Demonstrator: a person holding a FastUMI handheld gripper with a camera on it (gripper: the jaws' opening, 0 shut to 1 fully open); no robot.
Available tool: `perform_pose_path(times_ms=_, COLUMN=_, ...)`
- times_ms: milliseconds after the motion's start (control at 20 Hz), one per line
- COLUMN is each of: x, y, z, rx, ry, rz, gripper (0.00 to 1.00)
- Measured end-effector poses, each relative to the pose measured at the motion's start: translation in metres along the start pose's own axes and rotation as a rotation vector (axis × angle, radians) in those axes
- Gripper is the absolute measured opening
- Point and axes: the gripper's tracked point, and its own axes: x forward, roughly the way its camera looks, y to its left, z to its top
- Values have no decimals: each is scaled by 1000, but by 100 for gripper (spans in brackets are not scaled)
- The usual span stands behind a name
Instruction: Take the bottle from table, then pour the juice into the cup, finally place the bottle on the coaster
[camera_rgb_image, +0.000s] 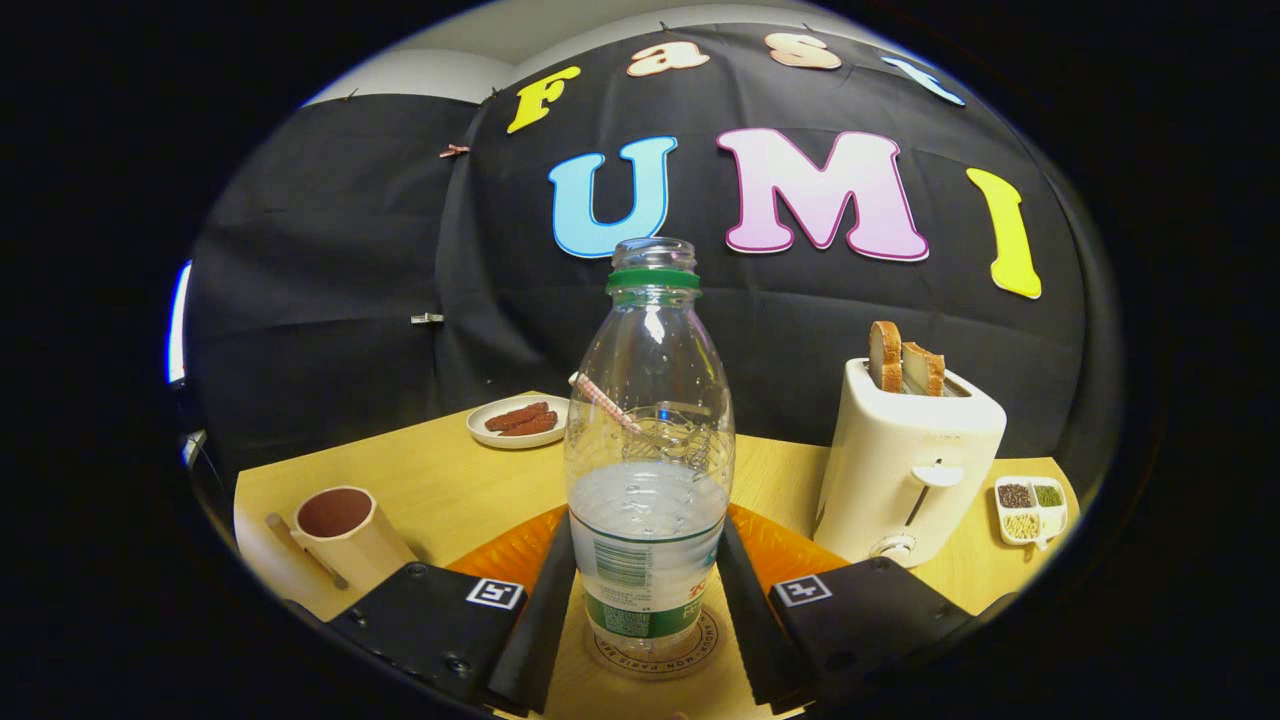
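Observation:
A clear plastic bottle with a green neck ring and no cap stands upright on a round coaster, about a third full of clear liquid. My gripper holds it low down, with one finger against each side of the bottle's lower body. Off to the left of the fingers a beige cup with a dark inside stands on the wooden table, tilted in this view. An orange mat lies under and behind the coaster.
A white toaster holding two bread slices stands close on the right. Beyond it sits a small divided dish of seeds. A white plate with brown pieces lies at the back. A striped straw shows through the bottle.

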Motion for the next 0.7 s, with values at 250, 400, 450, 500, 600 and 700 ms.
perform_pose_path(times_ms=250, x=1, y=-1, z=-4, rx=1, ry=12, rz=-5, gripper=76)
perform_pose_path(times_ms=400, x=2, y=-1, z=-9, rx=9, ry=30, rz=-10, gripper=77)
perform_pose_path(times_ms=450, x=2, y=-2, z=-10, rx=5, ry=35, rz=-14, gripper=77)
perform_pose_path(times_ms=500, x=2, y=-4, z=-13, rx=4, ry=45, rz=-19, gripper=78)
perform_pose_path(times_ms=600, x=0, y=-4, z=-19, rx=17, ry=67, rz=-21, gripper=78)
perform_pose_path(times_ms=700, x=-2, y=-4, z=-19, rx=17, ry=65, rz=-26, gripper=78)
